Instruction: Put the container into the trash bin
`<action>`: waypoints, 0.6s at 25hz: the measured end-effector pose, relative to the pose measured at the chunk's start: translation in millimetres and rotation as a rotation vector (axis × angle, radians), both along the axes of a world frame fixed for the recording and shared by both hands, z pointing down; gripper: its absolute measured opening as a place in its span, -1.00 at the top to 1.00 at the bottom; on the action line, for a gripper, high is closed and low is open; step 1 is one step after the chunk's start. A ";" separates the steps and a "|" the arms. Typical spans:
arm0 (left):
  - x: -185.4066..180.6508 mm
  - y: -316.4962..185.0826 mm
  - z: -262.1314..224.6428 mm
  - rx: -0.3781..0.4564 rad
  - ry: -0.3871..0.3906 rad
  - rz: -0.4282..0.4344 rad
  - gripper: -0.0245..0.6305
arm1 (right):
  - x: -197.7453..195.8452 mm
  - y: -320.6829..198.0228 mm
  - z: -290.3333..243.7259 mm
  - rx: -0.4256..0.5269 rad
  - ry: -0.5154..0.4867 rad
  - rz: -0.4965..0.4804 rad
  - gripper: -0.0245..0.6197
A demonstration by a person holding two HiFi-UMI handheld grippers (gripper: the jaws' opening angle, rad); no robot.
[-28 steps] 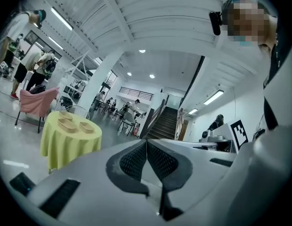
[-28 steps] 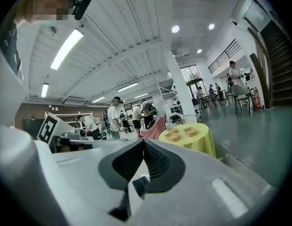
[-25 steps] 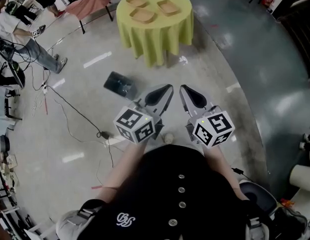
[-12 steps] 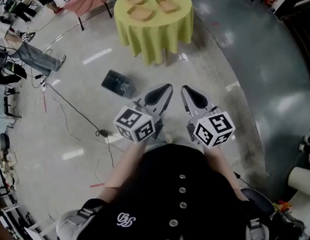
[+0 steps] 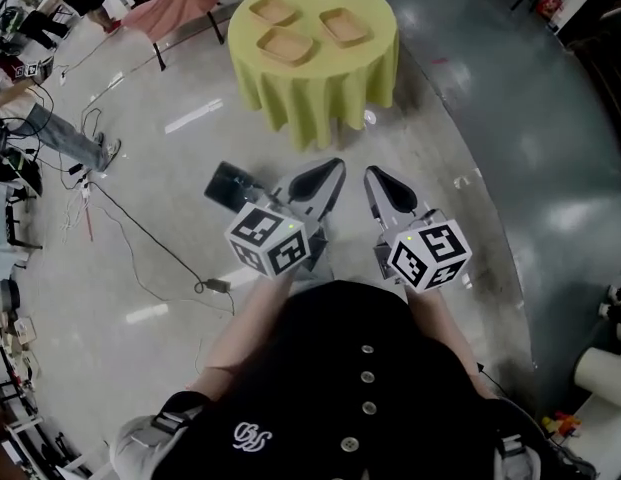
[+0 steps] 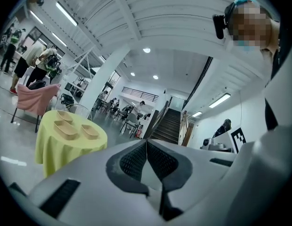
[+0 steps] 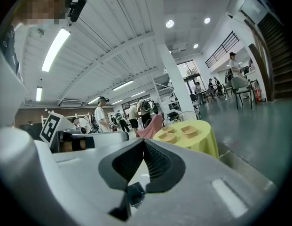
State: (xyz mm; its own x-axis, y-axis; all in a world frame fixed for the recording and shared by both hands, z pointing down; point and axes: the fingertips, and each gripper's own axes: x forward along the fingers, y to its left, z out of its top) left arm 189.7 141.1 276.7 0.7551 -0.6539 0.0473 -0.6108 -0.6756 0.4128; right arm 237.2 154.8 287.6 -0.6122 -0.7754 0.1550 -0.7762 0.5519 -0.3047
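Observation:
Three shallow tan containers [image 5: 287,45] lie on a round table with a yellow-green cloth [image 5: 315,88], at the top middle of the head view. The same containers [image 6: 66,129] show at the left of the left gripper view, and as small trays [image 7: 189,131] on the table in the right gripper view. A dark rectangular bin [image 5: 230,183] stands on the floor just left of my left gripper [image 5: 328,171]. My left gripper [image 6: 146,142] is shut and empty. My right gripper [image 5: 376,178] sits beside it, also shut and empty [image 7: 144,142]. Both point level at the table, a short way from it.
Cables [image 5: 150,233] trail over the pale floor at the left. A chair draped in pink cloth [image 5: 175,3] stands left of the table. People stand at the far left [image 5: 60,133]. A white cylinder [image 5: 600,373] is at the lower right. A staircase [image 6: 167,126] rises behind.
Both grippers have moved forward toward the yellow-green table, which now looks nearer. The dark bin has come up beside the left gripper. Both pairs of jaws stayed shut.

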 end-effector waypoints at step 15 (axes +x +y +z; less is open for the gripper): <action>-38.3 -153.0 -22.7 0.020 -0.018 0.123 0.89 | -40.2 -161.0 -22.1 0.028 0.002 0.106 0.91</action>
